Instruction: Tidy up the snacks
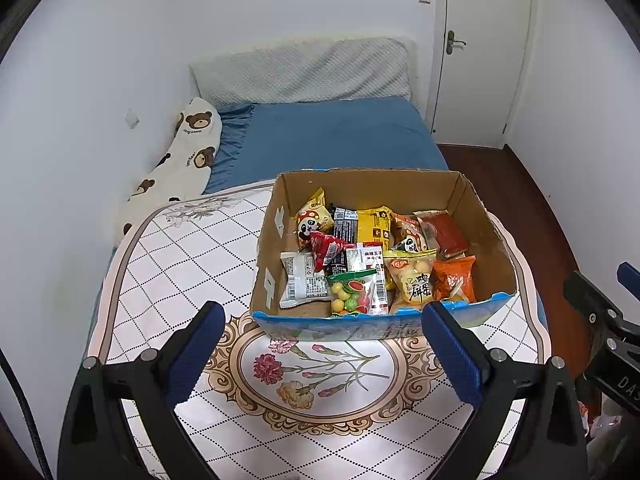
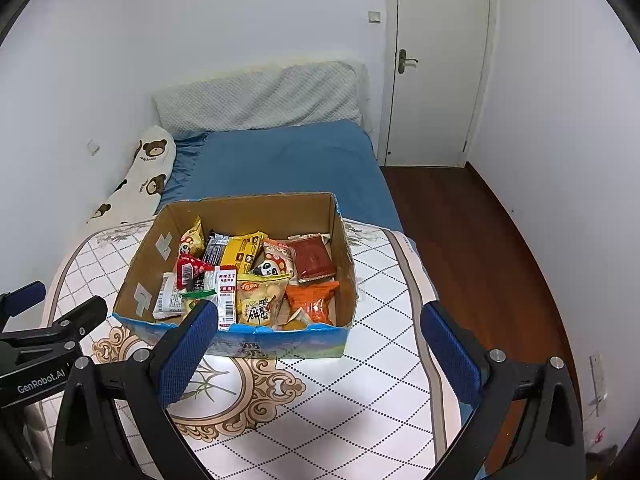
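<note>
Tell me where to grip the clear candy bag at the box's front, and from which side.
Grip the clear candy bag by its green header strip, coming straight down from above: it lies flat on top of other packets, close behind the box's front wall, which probably blocks a level approach.
</note>
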Demonstrator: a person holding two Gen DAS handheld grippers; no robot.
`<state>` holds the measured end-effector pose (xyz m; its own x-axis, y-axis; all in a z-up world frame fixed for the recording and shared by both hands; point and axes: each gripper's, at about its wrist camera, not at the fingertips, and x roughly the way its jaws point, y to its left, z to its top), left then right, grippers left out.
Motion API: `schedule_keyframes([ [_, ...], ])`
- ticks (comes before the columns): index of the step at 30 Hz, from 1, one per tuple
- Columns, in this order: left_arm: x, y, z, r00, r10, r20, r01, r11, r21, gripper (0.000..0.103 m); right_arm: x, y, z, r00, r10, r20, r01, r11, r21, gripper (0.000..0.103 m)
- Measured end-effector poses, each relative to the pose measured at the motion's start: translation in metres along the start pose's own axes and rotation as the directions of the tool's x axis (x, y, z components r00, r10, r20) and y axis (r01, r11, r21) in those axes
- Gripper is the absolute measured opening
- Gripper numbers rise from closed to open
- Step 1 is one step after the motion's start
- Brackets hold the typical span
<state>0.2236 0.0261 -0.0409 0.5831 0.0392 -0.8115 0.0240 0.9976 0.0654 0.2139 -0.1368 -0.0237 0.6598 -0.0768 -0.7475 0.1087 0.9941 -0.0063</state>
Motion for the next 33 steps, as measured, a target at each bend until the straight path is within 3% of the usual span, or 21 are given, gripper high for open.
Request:
schedule_keyframes([
  [33,-0.0023,-0.0005,-0.0004,1.0,-0.004,0.002,0.004,1.0,0.015,0.101,0.0021,-0.0018,-0.0012,1.0,-0.005,-0.011,0.005,1.0,0.008,0.103],
])
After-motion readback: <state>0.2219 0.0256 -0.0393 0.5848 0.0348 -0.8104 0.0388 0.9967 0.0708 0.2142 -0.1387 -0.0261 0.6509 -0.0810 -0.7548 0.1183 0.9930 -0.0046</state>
